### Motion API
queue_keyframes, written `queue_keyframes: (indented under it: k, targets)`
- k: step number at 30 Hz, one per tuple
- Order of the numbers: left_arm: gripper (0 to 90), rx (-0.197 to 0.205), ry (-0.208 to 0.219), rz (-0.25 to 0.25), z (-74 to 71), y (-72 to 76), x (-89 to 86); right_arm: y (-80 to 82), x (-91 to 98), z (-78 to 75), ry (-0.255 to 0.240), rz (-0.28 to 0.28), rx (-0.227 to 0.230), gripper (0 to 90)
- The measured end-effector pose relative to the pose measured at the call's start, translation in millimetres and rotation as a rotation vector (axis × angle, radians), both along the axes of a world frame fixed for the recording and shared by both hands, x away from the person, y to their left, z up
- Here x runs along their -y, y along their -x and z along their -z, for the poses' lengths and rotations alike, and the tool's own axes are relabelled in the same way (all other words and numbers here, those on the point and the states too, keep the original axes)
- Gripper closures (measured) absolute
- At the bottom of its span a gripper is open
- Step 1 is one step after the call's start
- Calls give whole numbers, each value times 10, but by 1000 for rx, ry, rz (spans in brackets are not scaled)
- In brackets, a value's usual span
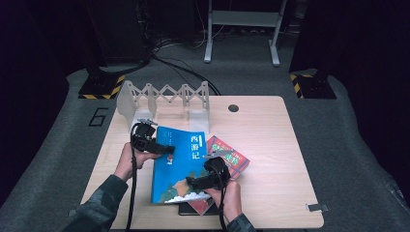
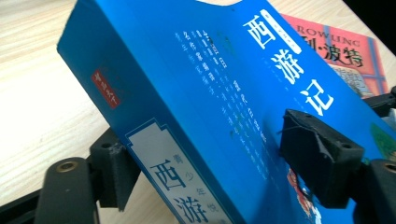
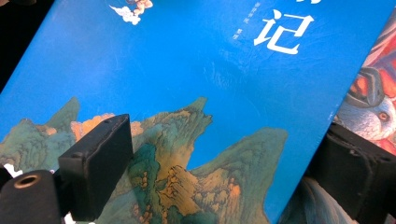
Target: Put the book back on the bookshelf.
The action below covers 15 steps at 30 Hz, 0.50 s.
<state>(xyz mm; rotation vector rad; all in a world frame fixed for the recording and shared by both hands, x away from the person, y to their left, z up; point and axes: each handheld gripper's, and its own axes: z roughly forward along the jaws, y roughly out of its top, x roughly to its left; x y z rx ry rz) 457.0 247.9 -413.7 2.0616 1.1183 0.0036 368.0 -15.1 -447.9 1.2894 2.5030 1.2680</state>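
Jaws of the left gripper (image 2: 205, 172) clamp the blue book (image 2: 196, 93) at its spine; right gripper (image 3: 224, 172) apparently grips its lower edge. Lift in hand; next, stand it in the rack (image 1: 164, 96).

Lighting: overhead pool on the table (image 1: 270, 145); surrounding floor and room dim to black. Shadows: soft and short beside the rack (image 1: 164, 99). High view: soft, low in detail, small print unreadable. Gripper views: bright, saturated; mild sheen on the blue book (image 2: 224, 107); near jaws blurred; upper corners fall dark.
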Motion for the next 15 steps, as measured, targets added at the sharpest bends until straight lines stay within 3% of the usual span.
queue_keyframes:
  k: [1, 2, 9, 15]
  targets:
    - [264, 0, -17, 12, -9, -7, -7, 5, -2, -9, 2, 4, -15, 94]
    - [269, -1, -5, -3, -7, 2, 5, 1, 0, -5, 2, 1, -9, 94]
    - [304, 22, -27, -10, -54, 14, 44, -5, 6, -4, -4, -3, -11, 96]
    - [323, 58, -82, -7, -95, 31, 103, -12, 22, 2, -5, -7, -7, 102]
